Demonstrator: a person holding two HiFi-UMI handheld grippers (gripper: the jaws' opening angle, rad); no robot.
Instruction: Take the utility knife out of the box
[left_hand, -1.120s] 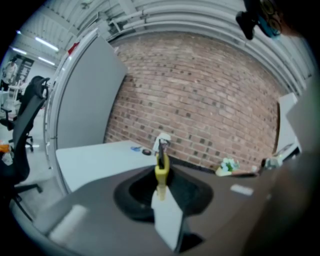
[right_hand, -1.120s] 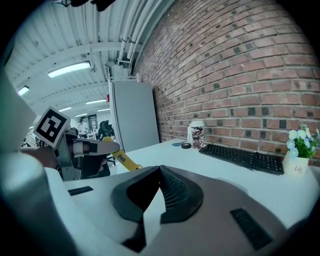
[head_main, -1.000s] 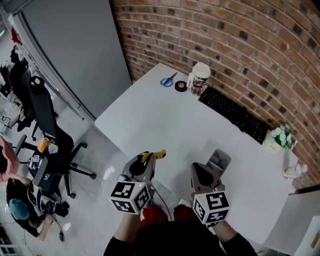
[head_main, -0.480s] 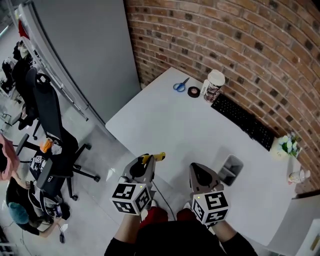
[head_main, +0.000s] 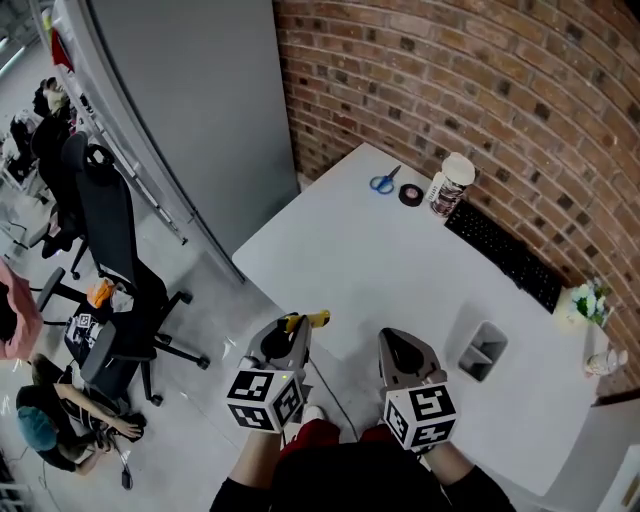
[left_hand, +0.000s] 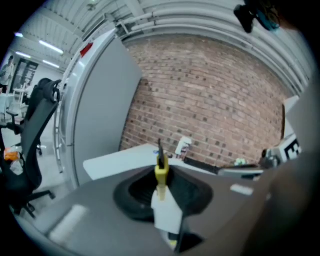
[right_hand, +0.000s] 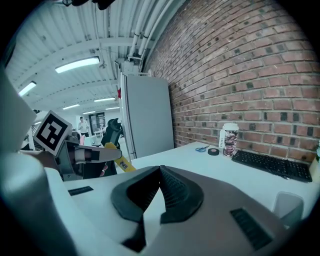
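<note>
- The left gripper (head_main: 288, 332) clamps the yellow utility knife (left_hand: 161, 170) by its body. The knife is already out of the grey box (head_main: 482, 351) and well apart from it.
- The right gripper (right_hand: 161, 186) has its jaws pressed together on nothing.
- The knife is probably light, stiff and rather smooth. It is best held on the flat handle, away from the blade.

Rough brick wall (head_main: 500, 80) behind a smooth, matt white table (head_main: 380, 260).

The head camera is looking steeply down on the table (head_main: 400, 270) from above. Both gripper views are looking low across it toward the brick wall (right_hand: 240, 65); all are sharing the cup (head_main: 455, 183).
</note>
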